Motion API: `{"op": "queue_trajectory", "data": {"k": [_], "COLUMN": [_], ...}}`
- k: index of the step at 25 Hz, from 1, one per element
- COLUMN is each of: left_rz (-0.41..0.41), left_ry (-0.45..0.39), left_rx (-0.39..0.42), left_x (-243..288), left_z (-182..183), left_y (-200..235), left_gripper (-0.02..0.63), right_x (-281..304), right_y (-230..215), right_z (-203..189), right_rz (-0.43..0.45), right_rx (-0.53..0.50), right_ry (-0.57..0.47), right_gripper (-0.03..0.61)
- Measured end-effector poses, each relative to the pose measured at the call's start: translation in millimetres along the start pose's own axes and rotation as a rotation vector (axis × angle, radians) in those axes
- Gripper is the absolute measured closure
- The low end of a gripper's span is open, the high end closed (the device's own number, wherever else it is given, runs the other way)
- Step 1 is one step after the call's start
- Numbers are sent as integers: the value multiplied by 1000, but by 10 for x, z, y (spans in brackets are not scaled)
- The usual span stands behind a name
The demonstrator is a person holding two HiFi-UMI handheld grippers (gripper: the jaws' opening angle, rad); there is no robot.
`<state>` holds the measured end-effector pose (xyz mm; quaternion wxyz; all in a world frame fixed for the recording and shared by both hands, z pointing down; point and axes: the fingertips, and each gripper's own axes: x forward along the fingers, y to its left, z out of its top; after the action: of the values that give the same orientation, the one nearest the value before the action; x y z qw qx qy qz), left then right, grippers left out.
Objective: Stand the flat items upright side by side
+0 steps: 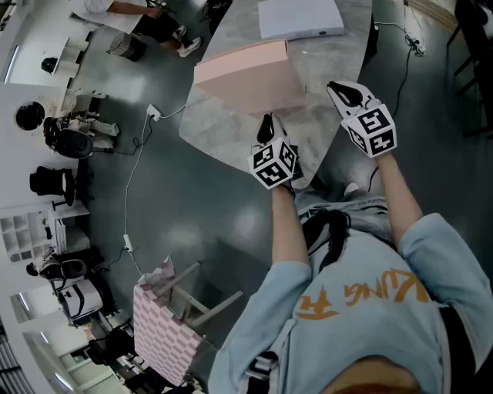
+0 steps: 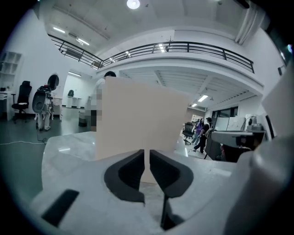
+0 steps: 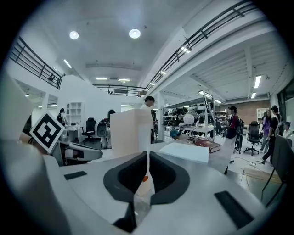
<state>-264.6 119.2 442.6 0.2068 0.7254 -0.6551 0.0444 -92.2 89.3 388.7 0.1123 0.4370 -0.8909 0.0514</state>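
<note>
While the pink board stood upright on the surface, the white folder lying flat beyond it, the left tool and right tool were both pinched closed, empty.

Bright, even light from round lamps high above the table. Both gripper views bulge and blacken at their edges. Pale glare on the floor left of the table.

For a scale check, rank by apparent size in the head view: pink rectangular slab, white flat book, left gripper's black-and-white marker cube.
1. pink rectangular slab
2. white flat book, cropped at top
3. left gripper's marker cube
</note>
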Motion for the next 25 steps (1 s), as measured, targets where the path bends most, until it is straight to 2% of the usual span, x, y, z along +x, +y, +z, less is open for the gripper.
{"op": "queue_trajectory", "data": {"k": [2, 6, 12, 17, 19, 25], "left_rz": [-11, -83, -157, -216, -223, -200], "left_ry": [0, 0, 16, 15, 12, 8], "left_rx": [7, 57, 97, 120, 117, 103], "left_x": [14, 120, 445, 635, 716, 904], "left_z": [-8, -25, -263, -115, -49, 24], "left_y": [-195, -669, -1246, -1926, -2027, -1984], "left_gripper": [603, 603, 603, 603, 603, 603], "right_x": [-85, -229, -407, -785, -854, -928], "right_y": [-98, -324, -732, -1314, -1447, -1543], "right_z": [3, -48, -359, -156, -99, -116], "right_rz": [-9, -21, -83, -149, -169, -205], "right_rx": [21, 53, 61, 68, 73, 88], "right_ry": [-14, -32, -20, -33, -42, -56], "right_gripper": [575, 575, 575, 575, 575, 575]}}
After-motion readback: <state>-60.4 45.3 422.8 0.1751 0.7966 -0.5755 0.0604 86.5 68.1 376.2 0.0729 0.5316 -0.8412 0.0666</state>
